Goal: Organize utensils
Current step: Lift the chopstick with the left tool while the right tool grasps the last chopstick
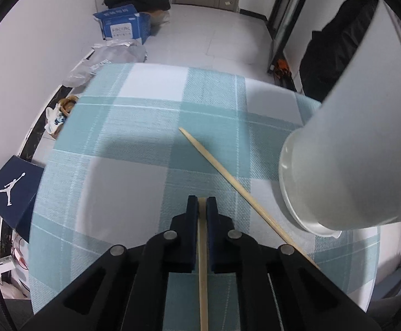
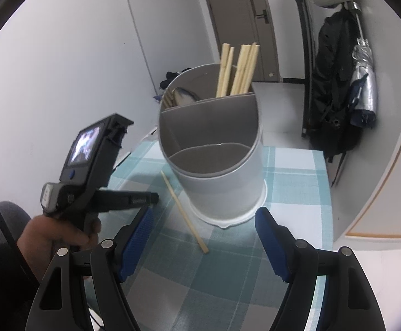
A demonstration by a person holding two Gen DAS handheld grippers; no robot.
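Chopstick (image 1: 202, 251) is clamped between my left tongs (image 1: 202, 205), low over the checked tablecloth (image 1: 134, 127). A second chopstick (image 1: 228, 179) lies loose beside the grey holder (image 2: 214, 149). My right tongs (image 2: 203, 237) stand apart, empty, before the holder. Step: pick-up secured. Next, I judge: lift, turn upright, drop into the compartment holding the other chopsticks (image 2: 239, 69).

The chopsticks (image 1: 222, 171) are seen to be of pale, matt wood. The tabletop (image 1: 134, 127) is covered with woven checked cloth. The holder (image 2: 228, 187) is made of smooth matt grey plastic. The fingers (image 2: 135, 242) are padded with rough blue rubber.
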